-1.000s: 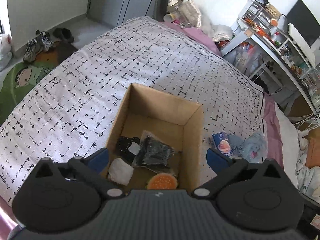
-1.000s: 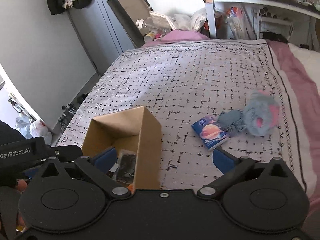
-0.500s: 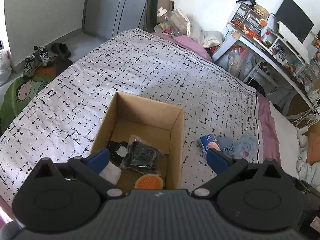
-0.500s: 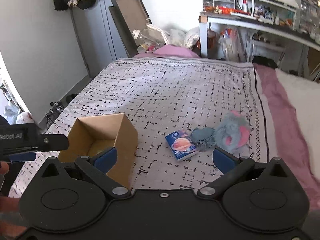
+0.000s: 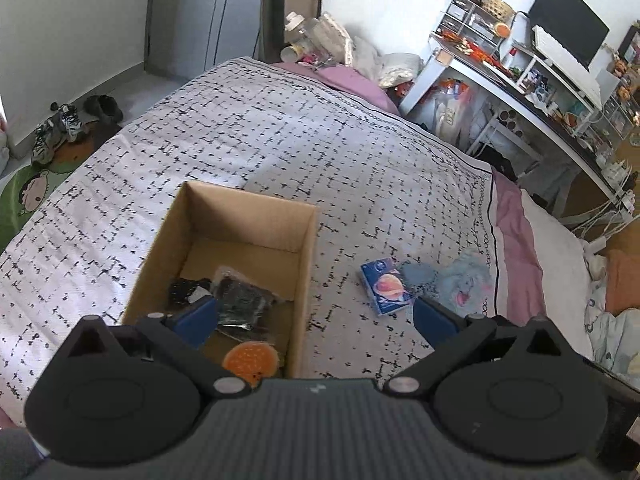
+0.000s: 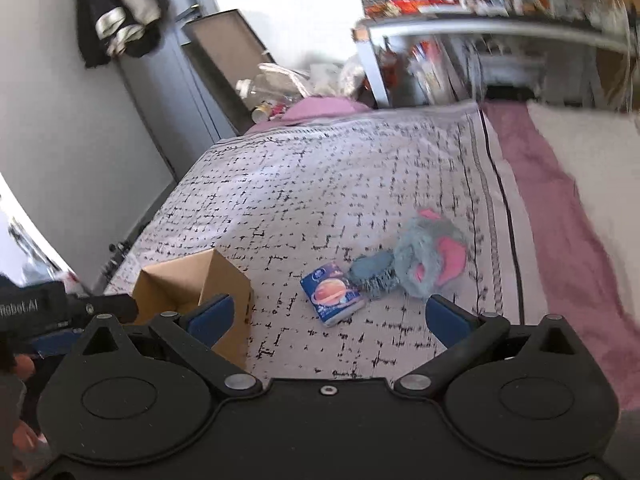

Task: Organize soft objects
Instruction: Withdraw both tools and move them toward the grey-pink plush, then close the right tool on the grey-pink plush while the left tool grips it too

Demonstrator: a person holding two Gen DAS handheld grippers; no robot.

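Note:
An open cardboard box [image 5: 244,216] stands on the bed and also shows in the right wrist view [image 6: 224,276]. Inside lie a dark bagged item [image 5: 244,304], a black cloth [image 5: 182,290] and an orange round toy [image 5: 250,360]. To its right on the bedspread lie a blue packet with a planet picture [image 5: 386,292] [image 6: 332,294], a blue-grey knit piece [image 6: 374,270] and a grey-blue plush with pink ears [image 5: 468,284] [image 6: 430,256]. My left gripper [image 5: 316,320] is open and empty, above the box's near right wall. My right gripper [image 6: 328,314] is open and empty, just short of the packet.
The bed has a white black-patterned spread [image 5: 300,140] with a pink edge [image 5: 516,240]. A cluttered desk and shelves [image 5: 520,68] stand beyond its right side. Shoes and a green mat [image 5: 52,140] lie on the floor at left. Bottles and bags [image 5: 320,40] sit at the bed's head.
Both grippers have drawn back and up, so the box and the soft items look smaller and farther. The right view has swung right, bringing the packet and plush toward its centre.

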